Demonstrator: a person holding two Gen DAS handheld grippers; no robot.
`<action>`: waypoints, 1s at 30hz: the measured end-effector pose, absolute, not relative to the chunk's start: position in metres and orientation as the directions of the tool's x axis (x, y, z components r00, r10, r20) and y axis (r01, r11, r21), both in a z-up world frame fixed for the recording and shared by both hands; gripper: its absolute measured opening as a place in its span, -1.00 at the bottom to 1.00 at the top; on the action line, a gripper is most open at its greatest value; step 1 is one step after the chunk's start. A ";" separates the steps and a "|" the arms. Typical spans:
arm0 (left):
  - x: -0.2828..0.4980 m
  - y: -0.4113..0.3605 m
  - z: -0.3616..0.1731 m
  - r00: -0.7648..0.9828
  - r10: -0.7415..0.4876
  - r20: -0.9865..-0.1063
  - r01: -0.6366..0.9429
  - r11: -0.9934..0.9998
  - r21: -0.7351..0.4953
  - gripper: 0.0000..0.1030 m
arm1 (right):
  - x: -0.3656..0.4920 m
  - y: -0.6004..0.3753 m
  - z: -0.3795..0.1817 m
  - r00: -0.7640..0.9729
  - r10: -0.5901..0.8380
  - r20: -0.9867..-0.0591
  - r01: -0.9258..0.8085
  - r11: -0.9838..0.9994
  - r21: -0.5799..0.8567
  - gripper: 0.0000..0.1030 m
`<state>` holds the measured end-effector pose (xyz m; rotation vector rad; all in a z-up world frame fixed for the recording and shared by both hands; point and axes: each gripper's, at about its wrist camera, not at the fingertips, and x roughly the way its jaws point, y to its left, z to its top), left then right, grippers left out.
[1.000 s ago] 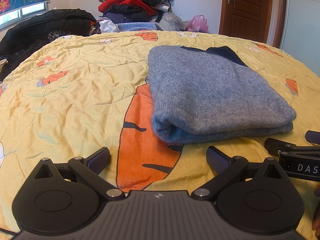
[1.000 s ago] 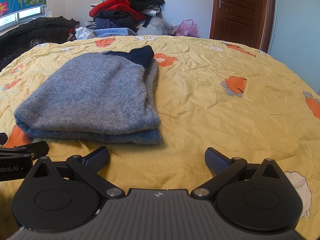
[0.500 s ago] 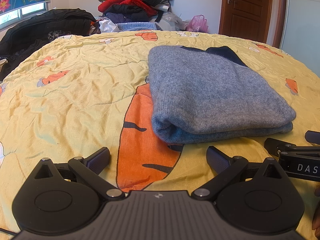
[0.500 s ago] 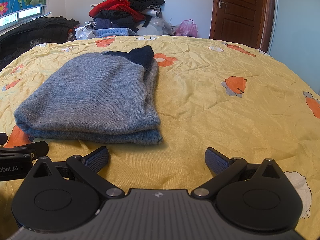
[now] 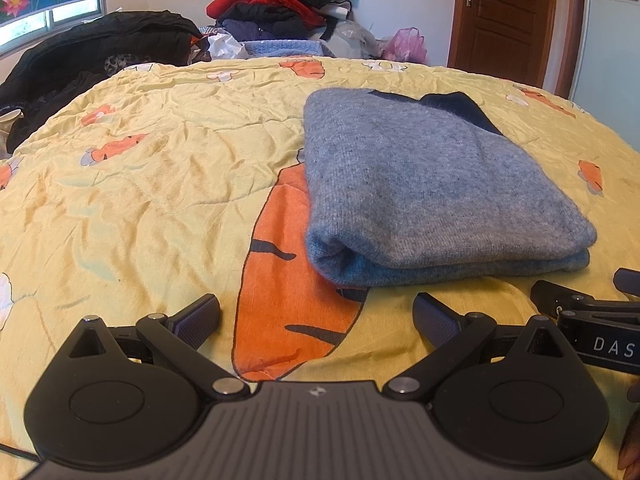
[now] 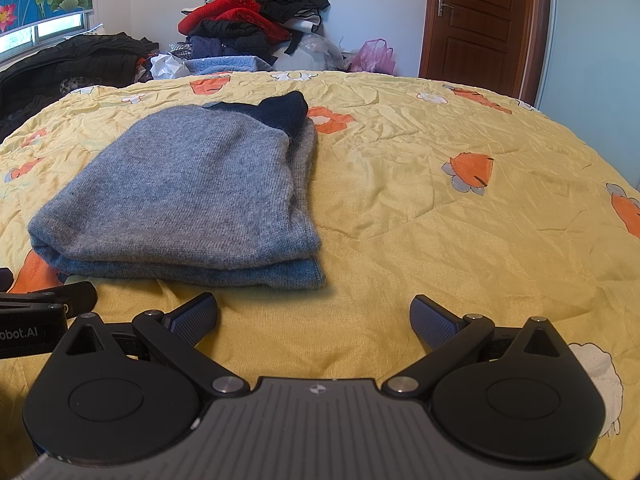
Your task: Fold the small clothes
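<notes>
A grey knitted sweater with a dark navy collar lies folded into a thick rectangle on the yellow bedspread. It sits ahead and to the right in the left wrist view, and the same sweater sits ahead and to the left in the right wrist view. My left gripper stands open just short of the sweater's near edge, holding nothing. My right gripper is open too, empty, over bare bedspread beside the sweater's near right corner. Each gripper's side shows at the edge of the other's view.
A heap of red, black and blue clothes is piled at the far side of the bed. A dark jacket lies at the far left under a window. A pink plastic bag and a brown door stand behind.
</notes>
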<state>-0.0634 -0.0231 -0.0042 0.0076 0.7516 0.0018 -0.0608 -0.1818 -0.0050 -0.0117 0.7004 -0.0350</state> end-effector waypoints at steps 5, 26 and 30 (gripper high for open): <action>-0.060 -0.022 -0.002 0.715 0.003 -0.699 0.002 1.000 0.007 1.00 | -0.061 -0.182 -0.005 0.764 -0.036 -0.644 0.028 0.999 -0.023 1.00; -0.067 -0.024 0.009 0.698 0.029 -0.715 -0.007 0.999 0.033 1.00 | -0.061 -0.182 -0.005 0.763 -0.032 -0.646 0.026 0.999 -0.018 1.00; -0.069 -0.024 0.015 0.706 0.026 -0.707 -0.003 0.999 0.034 1.00 | -0.063 -0.182 -0.002 0.761 -0.029 -0.648 0.022 1.000 -0.019 0.99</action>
